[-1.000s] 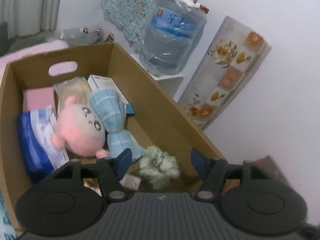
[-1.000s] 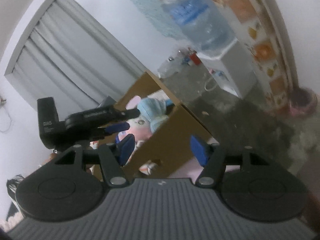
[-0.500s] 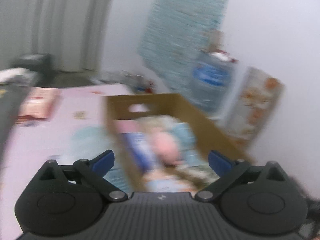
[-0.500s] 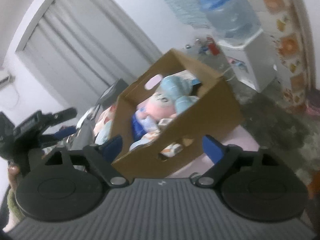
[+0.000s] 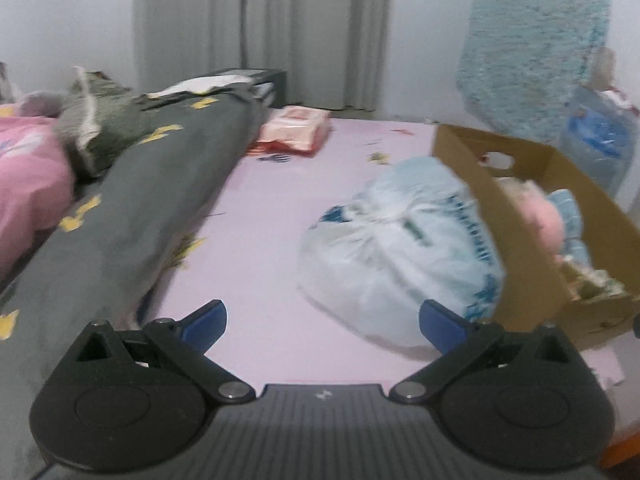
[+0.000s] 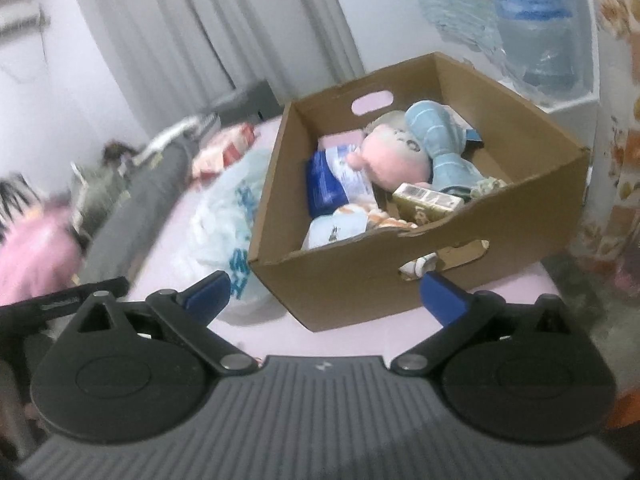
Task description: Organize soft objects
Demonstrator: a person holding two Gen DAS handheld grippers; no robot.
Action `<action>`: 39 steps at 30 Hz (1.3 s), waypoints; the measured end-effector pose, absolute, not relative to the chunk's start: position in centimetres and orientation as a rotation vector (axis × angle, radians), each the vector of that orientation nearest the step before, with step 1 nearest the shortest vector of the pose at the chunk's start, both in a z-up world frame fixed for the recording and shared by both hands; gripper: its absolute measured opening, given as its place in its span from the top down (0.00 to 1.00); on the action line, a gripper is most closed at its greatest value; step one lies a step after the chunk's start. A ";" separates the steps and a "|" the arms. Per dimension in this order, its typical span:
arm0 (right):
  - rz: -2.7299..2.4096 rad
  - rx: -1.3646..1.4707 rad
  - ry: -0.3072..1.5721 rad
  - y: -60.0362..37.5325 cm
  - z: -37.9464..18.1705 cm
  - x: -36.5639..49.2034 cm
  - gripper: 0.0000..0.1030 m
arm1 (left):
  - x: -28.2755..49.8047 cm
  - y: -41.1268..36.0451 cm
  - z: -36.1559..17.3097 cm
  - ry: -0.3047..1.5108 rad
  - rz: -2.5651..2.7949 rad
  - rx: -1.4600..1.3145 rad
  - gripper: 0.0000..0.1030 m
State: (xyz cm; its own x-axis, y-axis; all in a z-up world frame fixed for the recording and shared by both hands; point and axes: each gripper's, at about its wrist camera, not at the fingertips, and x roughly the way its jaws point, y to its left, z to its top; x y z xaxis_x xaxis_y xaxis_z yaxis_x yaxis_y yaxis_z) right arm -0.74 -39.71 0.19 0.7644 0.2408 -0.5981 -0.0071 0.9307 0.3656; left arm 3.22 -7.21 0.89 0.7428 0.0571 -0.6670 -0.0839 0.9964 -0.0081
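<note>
Two hand-held grippers, left (image 5: 322,322) and right (image 6: 324,294), jaws just spread, empty; one cardboard box (image 6: 496,216); one pink plush (image 6: 394,158).

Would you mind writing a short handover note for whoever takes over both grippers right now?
Left gripper: open, empty; jaws have just been opening.
Right gripper: open, empty; jaws have just been opening.
Box on the pink sheet holds the pink doll, blue plush and packets.
Left to do: white bag beside the box and red packet farther back, both outside the box.
</note>
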 end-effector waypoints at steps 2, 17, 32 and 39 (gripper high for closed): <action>0.128 0.295 0.709 -38.4 0.3 -0.3 0.01 | 2.8 -7.2 0.4 0.726 0.106 -0.015 0.00; -0.047 0.092 0.662 -34.4 1.3 0.2 0.01 | 2.8 -8.5 -1.3 0.783 0.063 0.042 0.00; 0.133 0.130 0.686 -33.0 2.2 1.3 0.01 | 3.9 -9.9 0.1 0.789 0.007 -0.091 0.00; 0.145 0.120 0.722 -32.5 1.5 2.3 0.01 | 4.5 -11.5 0.1 0.791 -0.007 -0.078 0.00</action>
